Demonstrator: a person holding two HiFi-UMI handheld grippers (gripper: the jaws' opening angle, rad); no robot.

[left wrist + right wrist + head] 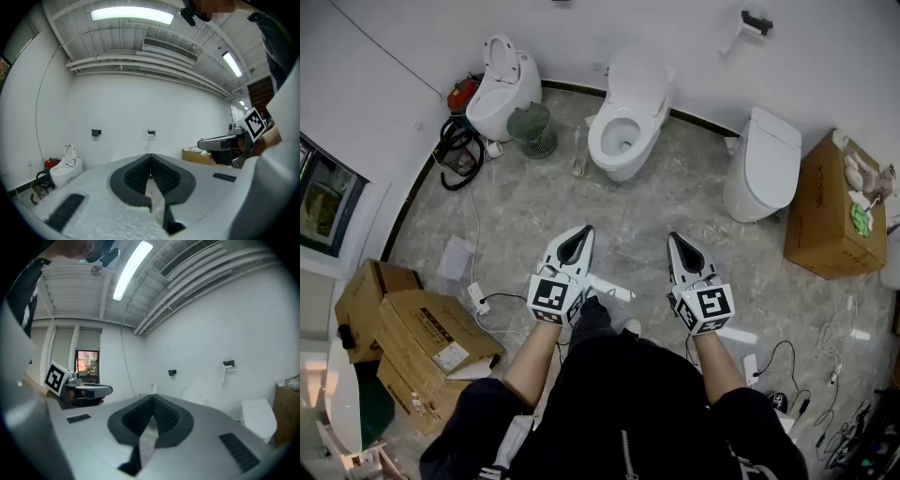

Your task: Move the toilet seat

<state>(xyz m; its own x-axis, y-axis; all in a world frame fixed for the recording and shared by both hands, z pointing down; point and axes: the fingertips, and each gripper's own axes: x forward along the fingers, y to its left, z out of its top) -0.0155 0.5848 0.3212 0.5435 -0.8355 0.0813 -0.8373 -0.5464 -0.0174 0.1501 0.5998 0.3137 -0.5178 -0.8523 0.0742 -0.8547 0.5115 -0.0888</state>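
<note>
At the far left a window is set in the white wall, and below it cardboard boxes are stacked on the grey stone floor. Further along the wall stands the left toilet; its toilet seat stands upright, well away from both tools. A red canister and a coil of black hose sit just beside it, and a small green fan stands on the floor near its right side. The person's left tool is held level above the floor and points towards the wall; its dark ribbed pads meet at the tip, so the jaws are together with nothing between them. Ahead, between the two tools, the middle toilet stands with its lid tipped back and its bowl open; I cannot tell whether its ring is down. The right tool is held level beside the left one, apart from it, and its jaws are likewise pressed together and empty. Further right, the right toilet has its lid down. A large cardboard box stands beside it with small items lying on top.
</note>
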